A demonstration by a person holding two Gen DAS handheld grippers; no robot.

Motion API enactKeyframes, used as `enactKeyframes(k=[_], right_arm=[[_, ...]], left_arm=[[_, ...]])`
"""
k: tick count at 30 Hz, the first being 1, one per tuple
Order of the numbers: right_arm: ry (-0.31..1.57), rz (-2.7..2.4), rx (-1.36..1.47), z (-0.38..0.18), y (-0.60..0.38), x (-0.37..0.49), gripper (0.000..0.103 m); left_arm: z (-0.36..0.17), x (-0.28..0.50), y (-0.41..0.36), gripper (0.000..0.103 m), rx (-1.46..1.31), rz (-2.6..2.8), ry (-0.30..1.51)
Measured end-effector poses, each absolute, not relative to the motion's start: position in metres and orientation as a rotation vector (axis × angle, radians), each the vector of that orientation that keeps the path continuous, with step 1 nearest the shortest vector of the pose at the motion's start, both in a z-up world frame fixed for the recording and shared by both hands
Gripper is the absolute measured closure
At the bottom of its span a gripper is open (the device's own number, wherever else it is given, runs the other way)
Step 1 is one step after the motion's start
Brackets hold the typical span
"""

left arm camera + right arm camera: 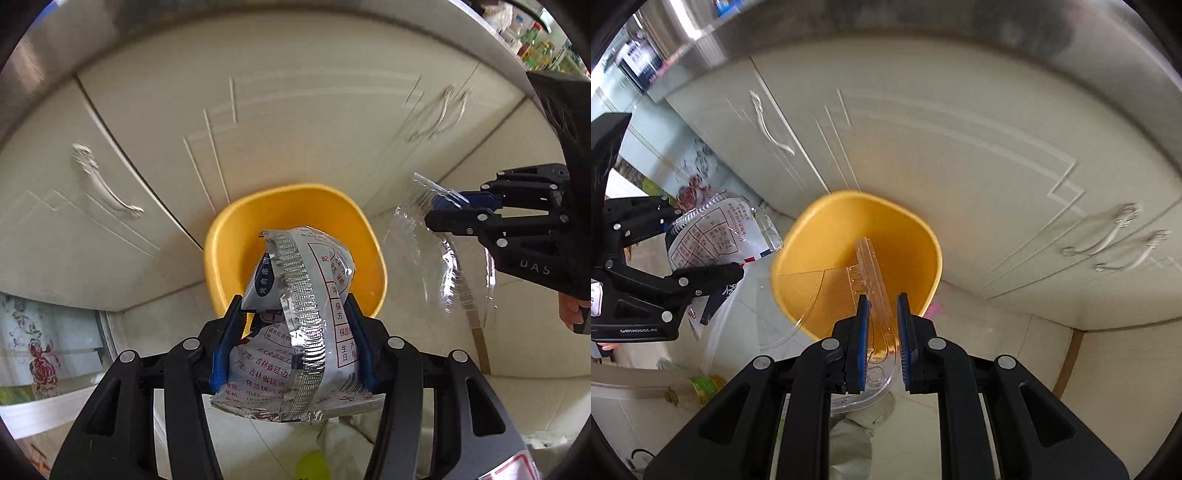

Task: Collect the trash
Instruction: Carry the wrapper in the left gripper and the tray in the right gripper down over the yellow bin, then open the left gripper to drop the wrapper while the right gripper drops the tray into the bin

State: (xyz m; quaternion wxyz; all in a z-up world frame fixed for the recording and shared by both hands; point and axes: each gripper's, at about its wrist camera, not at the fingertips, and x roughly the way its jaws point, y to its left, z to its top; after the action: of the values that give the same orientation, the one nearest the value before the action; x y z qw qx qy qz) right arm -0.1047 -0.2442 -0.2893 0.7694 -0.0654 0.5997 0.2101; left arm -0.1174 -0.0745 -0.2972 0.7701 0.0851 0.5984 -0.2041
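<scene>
Foil packet sits clamped between the left gripper pads, right above the yellow bin. Right gripper, nearly shut, pinches a clear plastic tray over that bin, which stands on pale floor tiles against cream cabinet doors.

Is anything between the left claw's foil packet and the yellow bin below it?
Nothing shows between them. In the left wrist view the foil packet, gripped in the left claw, hangs over the open mouth of the yellow bin.
</scene>
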Motion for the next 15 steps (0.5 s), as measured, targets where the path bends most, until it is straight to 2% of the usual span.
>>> enactKeyframes(k=[8, 15], right_arm=[[1.406, 0.439, -0.164, -0.362, -0.225, -0.079, 0.087], [1.433, 0.439, -0.130, -0.396, -0.224, -0.073, 0.087]], left_arm=[[-0.366, -0.091, -0.075, 0.050, 0.202, -0.440, 1.425], [-0.389, -0.082, -0.074, 0.050, 0.193, -0.431, 1.465]])
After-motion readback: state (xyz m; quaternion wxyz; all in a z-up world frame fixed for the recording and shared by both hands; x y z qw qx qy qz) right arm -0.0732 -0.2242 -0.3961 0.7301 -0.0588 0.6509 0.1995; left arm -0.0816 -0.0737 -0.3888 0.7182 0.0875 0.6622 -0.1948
